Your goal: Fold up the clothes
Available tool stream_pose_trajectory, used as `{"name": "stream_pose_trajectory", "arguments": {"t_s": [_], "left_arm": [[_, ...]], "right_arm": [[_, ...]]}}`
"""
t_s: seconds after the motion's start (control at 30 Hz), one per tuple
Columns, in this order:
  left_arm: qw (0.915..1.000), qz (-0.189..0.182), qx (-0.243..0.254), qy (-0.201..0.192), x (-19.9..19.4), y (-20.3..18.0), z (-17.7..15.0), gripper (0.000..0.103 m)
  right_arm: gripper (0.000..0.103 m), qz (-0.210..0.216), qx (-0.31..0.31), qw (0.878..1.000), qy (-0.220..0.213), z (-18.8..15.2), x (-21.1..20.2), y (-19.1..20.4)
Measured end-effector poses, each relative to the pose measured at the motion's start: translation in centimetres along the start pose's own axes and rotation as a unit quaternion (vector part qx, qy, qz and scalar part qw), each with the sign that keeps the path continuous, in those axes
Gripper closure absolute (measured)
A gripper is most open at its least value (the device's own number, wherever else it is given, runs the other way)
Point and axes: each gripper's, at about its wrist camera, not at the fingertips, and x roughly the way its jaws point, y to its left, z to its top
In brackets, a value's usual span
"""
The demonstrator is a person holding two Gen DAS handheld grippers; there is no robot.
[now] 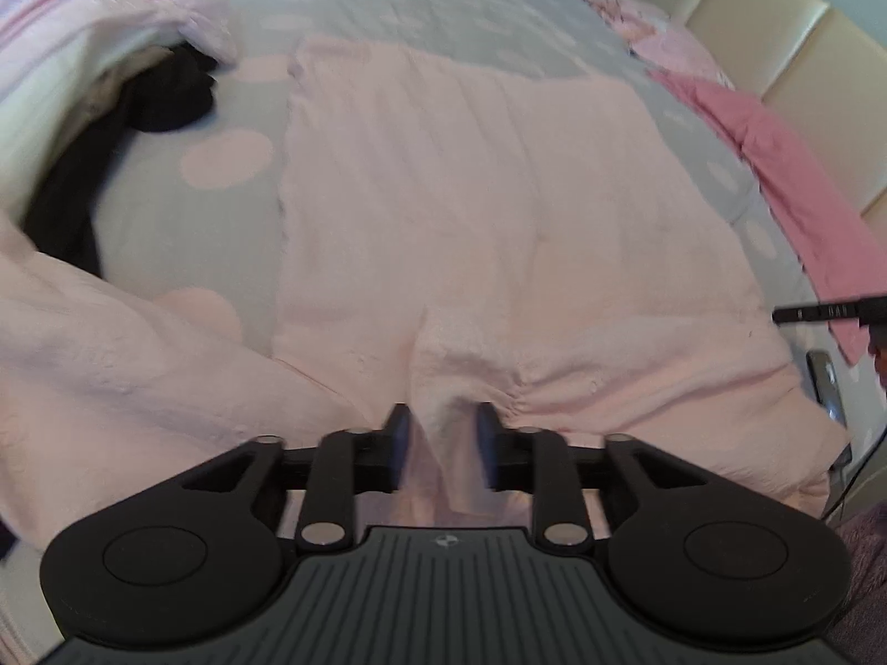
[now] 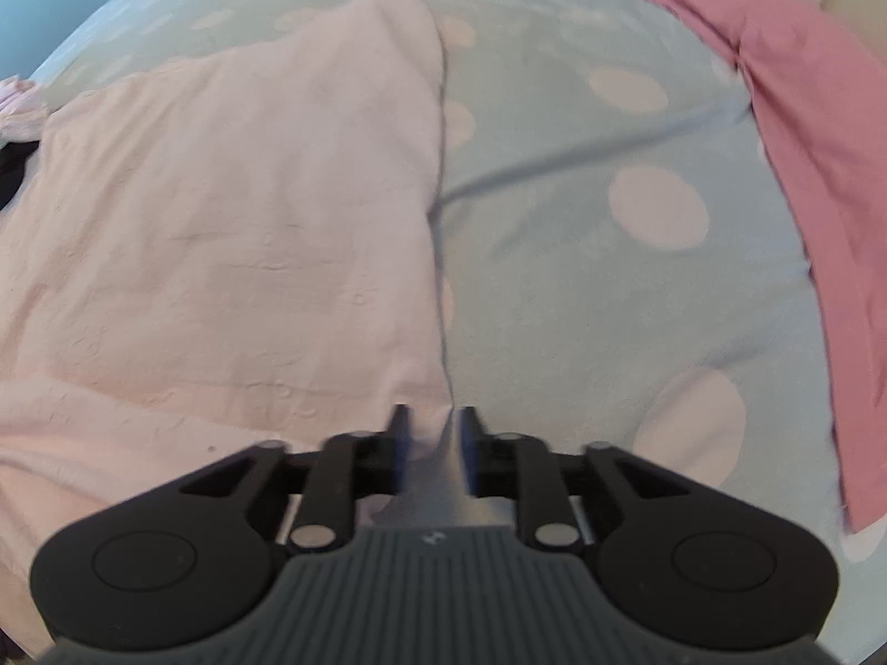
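**Pale pink garment spread on a spotted bed, both tools at its near hem**

Pale pink, lightly crinkled cotton fills the middle of the bed: a folded garment (image 1: 443,210) lies flat on a grey bedsheet with large pink dots (image 1: 227,158), its near edge gathered into small puckers. The left hand-held gripper (image 1: 441,446) points steeply down at that near edge, its black jaws standing a narrow way apart with a ridge of the pink fabric rising between them; the pads do not appear to press on the cloth. The right hand-held gripper (image 2: 431,443) sits at the garment's right near corner, where the fabric's side edge meets the sheet; its jaws also stand narrowly apart, a peak of cloth between them, and motion blur makes it hard to tell whether the pads touch it. In the left wrist view, a heap of pale pink bedding or clothing (image 1: 83,55) lies to the left, with a dark black garment (image 1: 166,88) tucked against it. A deeper rose-pink piece of clothing (image 2: 820,166) runs along the right side of the bed, well apart from the folded garment, near a cream padded headboard (image 1: 776,39). A black tip of the other tool (image 1: 820,311) pokes in at the right edge of the left wrist view.
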Motion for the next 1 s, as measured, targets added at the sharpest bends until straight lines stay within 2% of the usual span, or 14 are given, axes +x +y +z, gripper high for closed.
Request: {"name": "stream_pose_trajectory", "arguments": {"t_s": [0.03,0.13,0.27,0.43,0.57,0.7,0.8,0.87,0.9,0.93,0.97,1.0], "left_arm": [[0.9999,0.007,-0.007,-0.011,-0.8,0.5,-0.1,0.065],[0.9980,0.041,-0.035,-0.032,-2.8,2.5,-0.4,0.064],[0.9899,0.096,-0.083,-0.064,-6.0,5.8,-0.5,0.064],[0.9681,0.162,-0.139,-0.130,-11.1,11.1,1.3,0.060],[0.9476,0.222,-0.145,-0.178,-13.6,15.0,3.8,0.053],[0.9384,0.226,-0.168,-0.200,-13.7,18.1,6.6,0.050],[0.9289,0.248,-0.187,-0.201,-12.8,20.1,8.2,0.050],[0.9262,0.259,-0.195,-0.192,-12.1,21.3,8.9,0.054],[0.9276,0.254,-0.198,-0.189,-11.8,21.8,9.1,0.061],[0.9291,0.245,-0.201,-0.190,-11.6,22.0,9.1,0.077],[0.9306,0.236,-0.204,-0.191,-11.3,22.3,9.1,0.086],[0.9316,0.231,-0.203,-0.194,-11.3,22.3,9.1,0.100]], "right_arm": [[0.068,-0.001,-0.008,1.000,-0.007,-0.5,-0.7,0.4],[0.068,0.005,-0.025,0.999,-0.022,-1.6,-2.4,1.5],[0.067,0.019,-0.045,0.998,-0.028,-2.5,-4.4,3.2],[0.061,0.034,-0.051,0.998,-0.029,-2.7,-5.3,4.7],[0.059,0.046,-0.057,0.997,-0.032,-2.4,-5.5,6.4],[0.057,0.054,-0.070,0.996,-0.031,-1.9,-5.4,8.2],[0.057,0.052,-0.081,0.995,-0.031,-1.3,-5.2,9.4],[0.057,0.052,-0.083,0.995,-0.034,-1.0,-5.2,9.9],[0.057,0.052,-0.084,0.995,-0.035,-0.8,-5.2,10.0],[0.057,0.053,-0.084,0.994,-0.036,-0.6,-5.1,10.1],[0.057,0.053,-0.086,0.994,-0.036,-0.5,-5.0,10.2],[0.057,0.052,-0.088,0.994,-0.036,-0.4,-4.9,10.4]]}}
